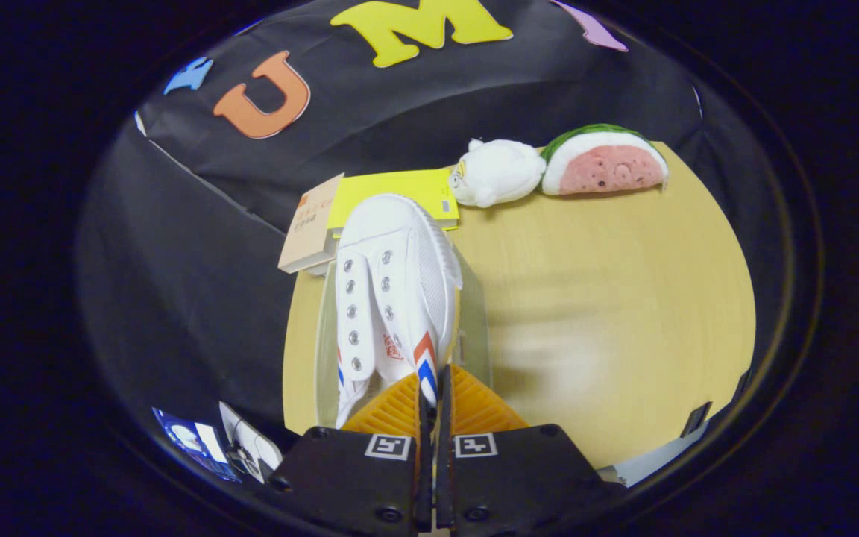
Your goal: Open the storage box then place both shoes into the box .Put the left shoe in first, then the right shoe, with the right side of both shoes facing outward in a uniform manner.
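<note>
White shoe (392,291) (one) pinched in closed jaws of the gripper (435,399), two plush toys (496,173) beyond.

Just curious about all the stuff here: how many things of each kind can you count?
Shoes: 1, white shoe pinched in the claw
Soft toys: 2, white plush, watermelon plush
Books: 2, yellow book, tan book
Clear boxes: 1, storage box
Total: 6

The tongs (434,395) consist of two wedge-shaped fingers (392,410) with ribbed faces, closed to a narrow slit. Each finger mounts on a flat, dark, matte carrier block. Each block bears one square black-and-white fiducial marker near its inner front corner. Round screw heads sit at the block corners and along the lower edge.
</note>
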The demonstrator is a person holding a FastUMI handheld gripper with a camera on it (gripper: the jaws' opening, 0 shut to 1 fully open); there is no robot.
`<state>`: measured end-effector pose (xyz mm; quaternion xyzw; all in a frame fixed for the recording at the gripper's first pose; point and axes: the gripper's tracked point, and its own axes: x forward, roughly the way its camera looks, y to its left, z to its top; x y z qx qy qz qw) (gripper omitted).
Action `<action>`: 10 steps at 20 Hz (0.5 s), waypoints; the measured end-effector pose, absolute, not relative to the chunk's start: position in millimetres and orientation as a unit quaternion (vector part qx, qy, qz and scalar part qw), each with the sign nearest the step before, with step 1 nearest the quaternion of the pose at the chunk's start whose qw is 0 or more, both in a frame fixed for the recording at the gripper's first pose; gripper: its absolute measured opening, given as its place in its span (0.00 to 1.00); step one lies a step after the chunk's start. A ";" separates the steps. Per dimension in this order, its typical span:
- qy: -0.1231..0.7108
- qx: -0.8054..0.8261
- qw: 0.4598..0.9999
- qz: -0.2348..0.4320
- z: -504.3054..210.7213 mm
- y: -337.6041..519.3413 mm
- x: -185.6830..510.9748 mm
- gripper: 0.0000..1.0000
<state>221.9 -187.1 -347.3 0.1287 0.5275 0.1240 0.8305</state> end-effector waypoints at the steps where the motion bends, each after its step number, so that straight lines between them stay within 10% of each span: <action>1: 0.529 0.125 0.830 0.121 -347.3 -188.5 221.8 0.08; 10: 0.537 0.107 0.833 0.080 -341.0 -186.2 214.1 0.13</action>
